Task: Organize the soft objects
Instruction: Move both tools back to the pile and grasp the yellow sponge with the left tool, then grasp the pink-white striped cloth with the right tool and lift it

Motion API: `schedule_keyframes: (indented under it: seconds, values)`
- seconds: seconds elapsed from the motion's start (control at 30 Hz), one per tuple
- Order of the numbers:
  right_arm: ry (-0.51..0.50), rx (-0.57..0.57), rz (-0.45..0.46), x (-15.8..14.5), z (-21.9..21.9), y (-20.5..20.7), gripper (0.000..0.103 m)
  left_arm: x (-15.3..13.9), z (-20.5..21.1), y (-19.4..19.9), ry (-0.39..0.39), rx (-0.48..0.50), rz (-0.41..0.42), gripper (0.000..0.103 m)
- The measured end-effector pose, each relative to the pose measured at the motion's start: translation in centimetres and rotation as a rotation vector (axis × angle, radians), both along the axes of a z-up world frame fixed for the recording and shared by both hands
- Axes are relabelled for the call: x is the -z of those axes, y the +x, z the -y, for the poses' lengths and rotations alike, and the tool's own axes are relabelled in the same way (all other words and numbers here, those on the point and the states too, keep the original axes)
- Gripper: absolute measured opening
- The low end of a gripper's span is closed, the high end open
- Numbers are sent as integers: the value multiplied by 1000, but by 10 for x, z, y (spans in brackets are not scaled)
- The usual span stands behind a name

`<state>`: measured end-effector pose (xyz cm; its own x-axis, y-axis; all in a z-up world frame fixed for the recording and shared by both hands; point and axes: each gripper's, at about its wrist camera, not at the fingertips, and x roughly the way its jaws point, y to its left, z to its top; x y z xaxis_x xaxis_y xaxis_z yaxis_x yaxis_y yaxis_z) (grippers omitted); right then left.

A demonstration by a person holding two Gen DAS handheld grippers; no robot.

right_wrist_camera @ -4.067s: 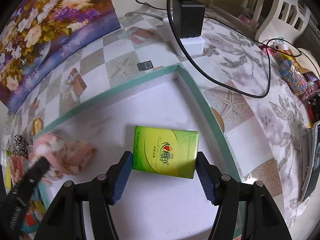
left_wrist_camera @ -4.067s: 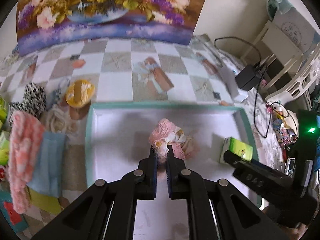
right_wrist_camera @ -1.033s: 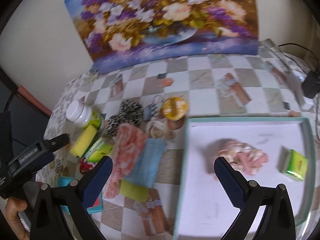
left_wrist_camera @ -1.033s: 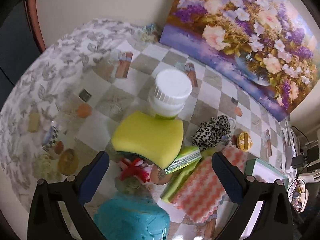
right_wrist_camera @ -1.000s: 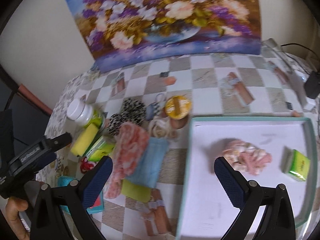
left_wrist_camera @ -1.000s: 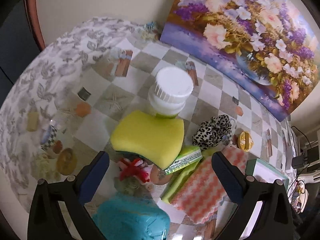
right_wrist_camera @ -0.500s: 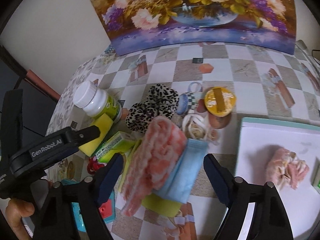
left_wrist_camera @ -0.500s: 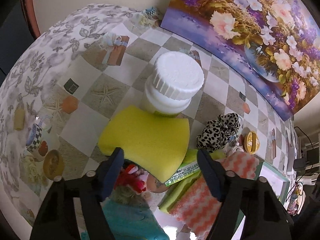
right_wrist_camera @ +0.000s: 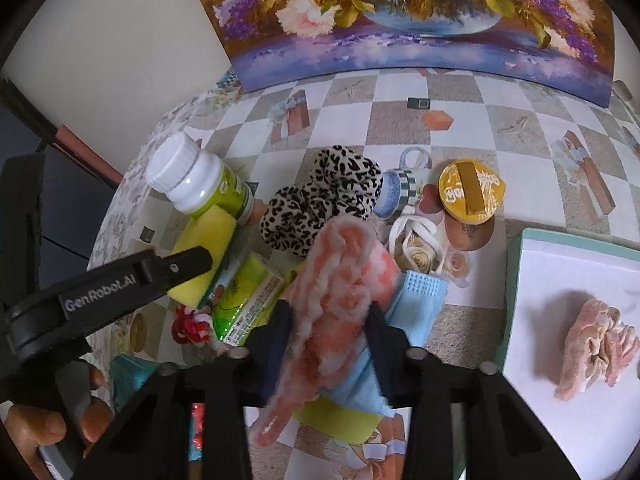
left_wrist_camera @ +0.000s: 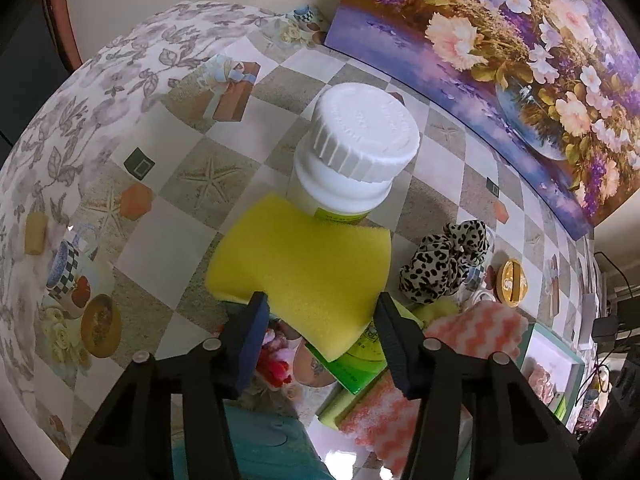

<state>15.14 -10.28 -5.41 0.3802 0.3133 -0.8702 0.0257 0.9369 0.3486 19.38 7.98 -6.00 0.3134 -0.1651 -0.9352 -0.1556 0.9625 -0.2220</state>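
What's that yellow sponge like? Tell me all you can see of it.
The sponge is a bright yellow foam block, porous, with a waisted outline. It lies tilted, its far edge against the white-capped bottle, its near corner over a green packet. The left tongs have just been closing and straddle its near end; whether they press it is unclear.

Home: patterned tablecloth (left_wrist_camera: 208, 184), flower painting (right_wrist_camera: 400, 20).
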Motion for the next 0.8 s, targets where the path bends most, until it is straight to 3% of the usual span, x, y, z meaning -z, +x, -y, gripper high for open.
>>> schedule_keyframes:
  seconds: [0.27, 0.8]
  values:
    - [31, -16, 4, 3, -1, -2, 16, 0, 0, 0, -2, -5, 6, 49]
    - [93, -12, 47, -16, 7, -5, 9, -16, -4, -5, -8, -14, 50, 46]
